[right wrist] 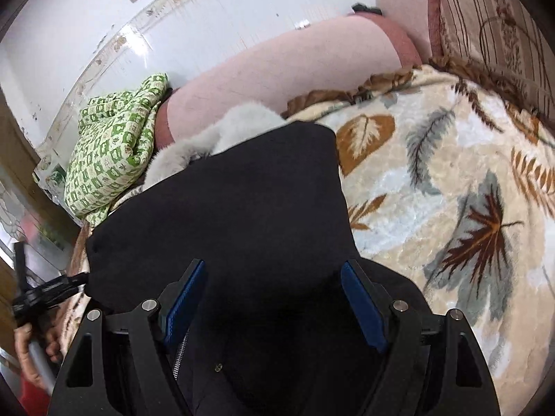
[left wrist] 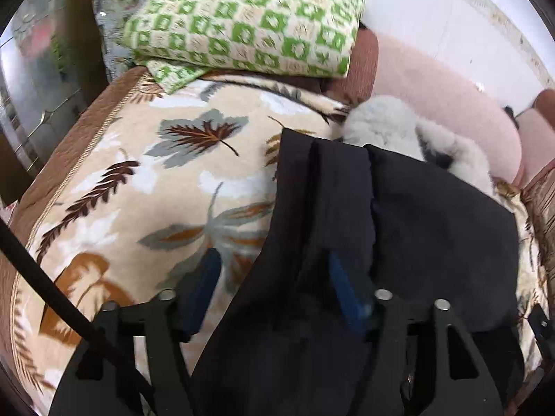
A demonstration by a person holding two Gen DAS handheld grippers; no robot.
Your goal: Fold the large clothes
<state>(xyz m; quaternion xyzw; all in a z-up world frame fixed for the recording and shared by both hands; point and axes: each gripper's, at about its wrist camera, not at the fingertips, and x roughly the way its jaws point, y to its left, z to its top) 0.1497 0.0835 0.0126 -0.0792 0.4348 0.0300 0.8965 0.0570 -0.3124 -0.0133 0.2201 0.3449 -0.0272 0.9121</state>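
Observation:
A large black coat (left wrist: 433,228) with a grey fur collar (left wrist: 381,124) lies on a leaf-patterned blanket (left wrist: 145,180). My left gripper (left wrist: 274,270) is open, its jaws wide apart over the coat's left edge, with black cloth lying between the blue pads (left wrist: 204,277). In the right wrist view the coat (right wrist: 242,201) fills the middle, fur collar (right wrist: 222,131) at its far end. My right gripper (right wrist: 274,287) is open, its blue pads (right wrist: 184,298) spread above the black cloth near a zip; it grips nothing.
A folded green-and-cream patterned cloth (left wrist: 242,24) lies at the far end of the blanket, also in the right wrist view (right wrist: 111,152). A pink bolster (left wrist: 447,111) runs along the white wall. A striped cushion (right wrist: 496,34) sits at the right. A black cable (left wrist: 52,287) crosses lower left.

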